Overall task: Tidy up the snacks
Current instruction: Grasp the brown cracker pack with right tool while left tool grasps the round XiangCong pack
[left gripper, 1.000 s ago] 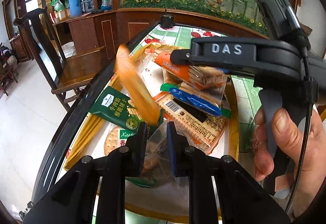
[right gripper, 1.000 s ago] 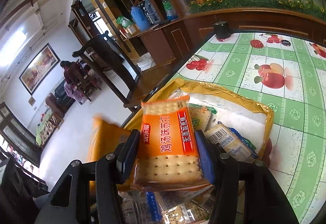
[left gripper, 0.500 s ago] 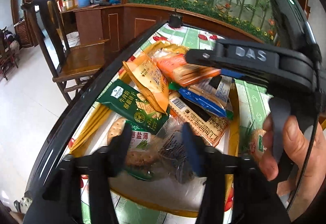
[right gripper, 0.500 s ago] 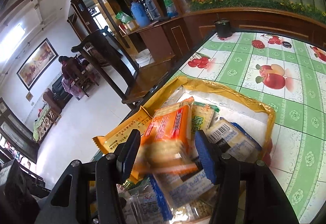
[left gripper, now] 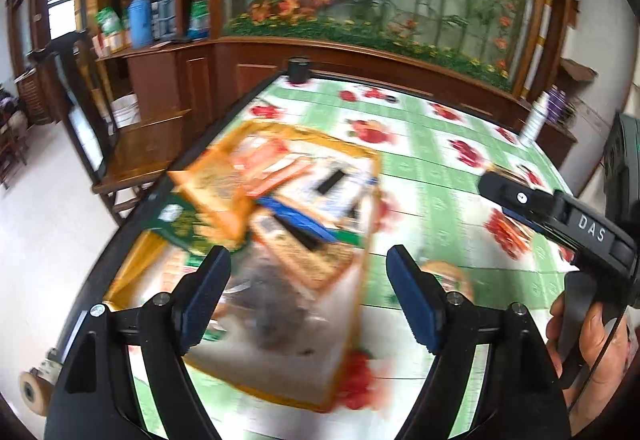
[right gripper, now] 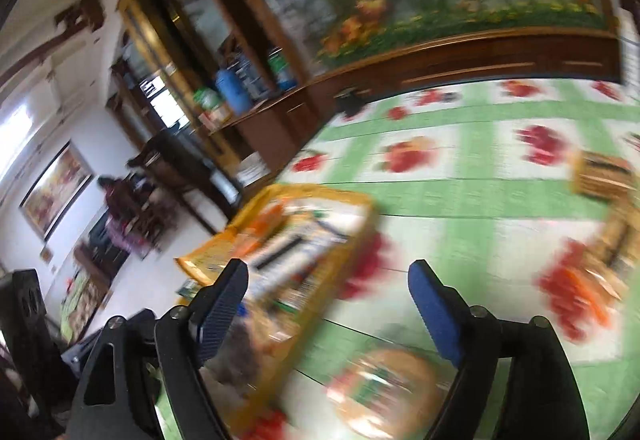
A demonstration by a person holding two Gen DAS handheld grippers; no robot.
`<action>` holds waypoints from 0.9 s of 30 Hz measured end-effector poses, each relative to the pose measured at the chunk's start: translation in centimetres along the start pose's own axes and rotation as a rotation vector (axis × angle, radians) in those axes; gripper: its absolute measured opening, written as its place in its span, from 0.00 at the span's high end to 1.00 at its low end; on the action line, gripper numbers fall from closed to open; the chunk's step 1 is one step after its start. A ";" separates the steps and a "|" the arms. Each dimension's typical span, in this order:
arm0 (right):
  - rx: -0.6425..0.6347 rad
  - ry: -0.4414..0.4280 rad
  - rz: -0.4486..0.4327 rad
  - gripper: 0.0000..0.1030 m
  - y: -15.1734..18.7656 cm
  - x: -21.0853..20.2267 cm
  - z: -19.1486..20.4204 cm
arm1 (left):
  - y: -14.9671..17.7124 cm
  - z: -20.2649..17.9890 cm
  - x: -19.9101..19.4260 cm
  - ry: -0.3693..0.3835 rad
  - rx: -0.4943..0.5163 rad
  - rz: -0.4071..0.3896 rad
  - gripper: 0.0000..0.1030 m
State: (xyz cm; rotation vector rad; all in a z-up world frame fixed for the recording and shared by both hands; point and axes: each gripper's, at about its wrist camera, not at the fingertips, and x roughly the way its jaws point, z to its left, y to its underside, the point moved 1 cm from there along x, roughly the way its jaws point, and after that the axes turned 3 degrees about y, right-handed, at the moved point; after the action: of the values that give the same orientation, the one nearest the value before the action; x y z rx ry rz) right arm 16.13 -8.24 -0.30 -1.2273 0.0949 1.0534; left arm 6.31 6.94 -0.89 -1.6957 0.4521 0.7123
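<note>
A: Status on the left gripper (left gripper: 308, 296)?

B: Jaws spread wide and opening, nothing between the pads. It hangs over the near end of the yellow tray (left gripper: 366, 224).

A: Right gripper (right gripper: 328, 304)?

B: Same: jaws released and opening, nothing in them. In the left wrist view it sits at far right, off the tray, with a hand (left gripper: 592, 344) on its trigger.

A: Where are the snacks?

B: Most are piled in the tray on the left side of the counter (left gripper: 436, 176), which has a green-and-white fruit-print cover. On top: an orange packet (left gripper: 212, 192) at the left edge, a green packet (left gripper: 180, 224) just nearer, a blue-striped one (left gripper: 296, 218) in the middle. Heavy motion blur, labels unreadable.

A: Anything outside the tray?

B: Yes. A round cracker pack (right gripper: 384, 388) lies on the counter just right of the tray, near the camera. More blurred packets (right gripper: 604, 180) at the right edge, well apart from the tray.

A: Background?

B: A wooden chair (left gripper: 132, 144) left of the counter.
</note>
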 end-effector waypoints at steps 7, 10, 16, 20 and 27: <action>0.134 0.135 -0.023 0.16 2.5 -5.5 -9.3 | 1.5 -6.0 1.4 0.056 0.116 0.050 0.22; 0.165 0.206 -0.015 0.16 3.6 -6.5 -12.0 | 2.4 -8.3 2.1 0.040 0.181 0.058 0.22; 0.202 0.317 0.027 0.13 4.7 -7.0 -15.6 | 3.5 -11.5 4.6 -0.030 0.351 0.054 0.22; 0.173 0.359 0.054 0.11 4.0 -5.9 -16.1 | 3.3 -11.8 6.3 -0.028 0.380 0.082 0.22; 0.177 0.455 0.142 0.11 2.2 -2.2 -16.4 | 3.1 -11.6 7.8 0.029 0.402 0.130 0.22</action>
State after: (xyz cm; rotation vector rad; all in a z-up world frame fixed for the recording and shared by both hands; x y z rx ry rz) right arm 20.94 -22.74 -7.08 -1.2917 0.6218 0.8489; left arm 12.63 -4.45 -6.89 -1.3083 0.6825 0.6411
